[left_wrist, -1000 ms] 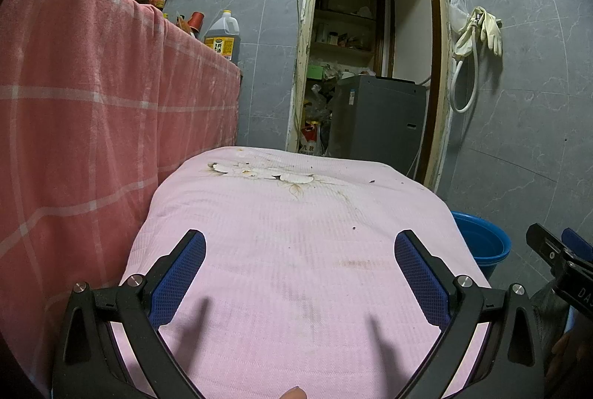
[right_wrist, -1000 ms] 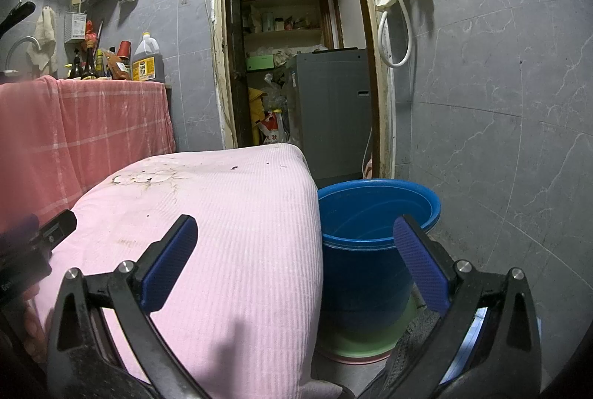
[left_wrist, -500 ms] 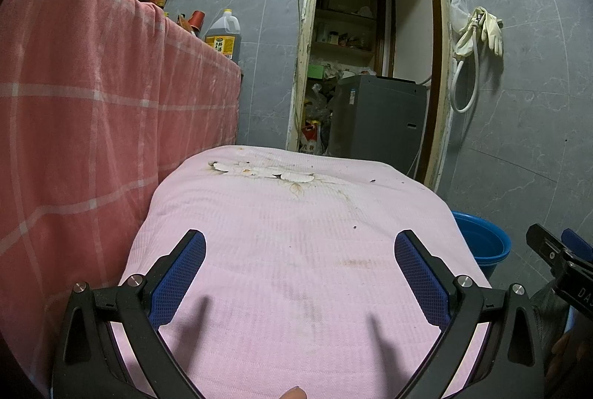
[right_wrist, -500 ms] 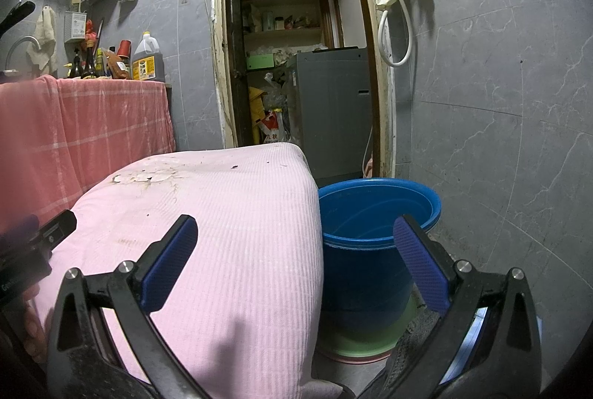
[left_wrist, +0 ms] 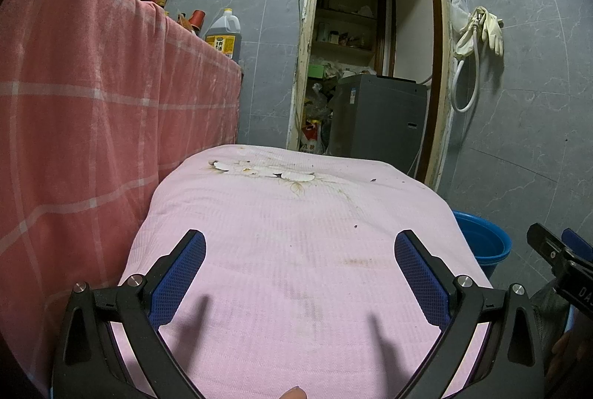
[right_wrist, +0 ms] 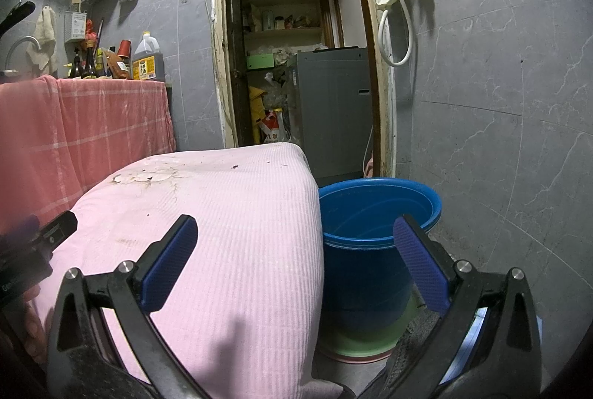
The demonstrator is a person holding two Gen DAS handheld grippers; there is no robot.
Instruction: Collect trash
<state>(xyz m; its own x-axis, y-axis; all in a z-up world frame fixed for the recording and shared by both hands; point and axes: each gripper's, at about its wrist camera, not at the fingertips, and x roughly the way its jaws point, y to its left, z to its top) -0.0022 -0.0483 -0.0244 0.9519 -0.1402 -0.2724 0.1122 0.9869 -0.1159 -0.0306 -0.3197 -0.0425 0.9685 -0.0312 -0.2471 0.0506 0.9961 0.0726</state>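
Observation:
A pink cloth [left_wrist: 296,250] covers a low table [right_wrist: 222,232]. At its far end lie white petal-like scraps [left_wrist: 274,172], pale flakes [right_wrist: 148,174] in the right wrist view, and a few dark crumbs [left_wrist: 372,180]. My left gripper [left_wrist: 299,250] hovers open over the near half of the cloth with nothing between its blue pads. My right gripper [right_wrist: 294,239] is open too, straddling the table's right corner and a blue bucket [right_wrist: 374,236] on the floor. The bucket [left_wrist: 481,243] looks empty inside.
A red checked cloth [left_wrist: 92,121] drapes a counter on the left, with an oil jug [left_wrist: 222,35] and bottles on top. Behind the table an open doorway [left_wrist: 370,65] shows a grey machine [left_wrist: 378,117] and clutter. Gloves and a hose [right_wrist: 400,2] hang on the right wall.

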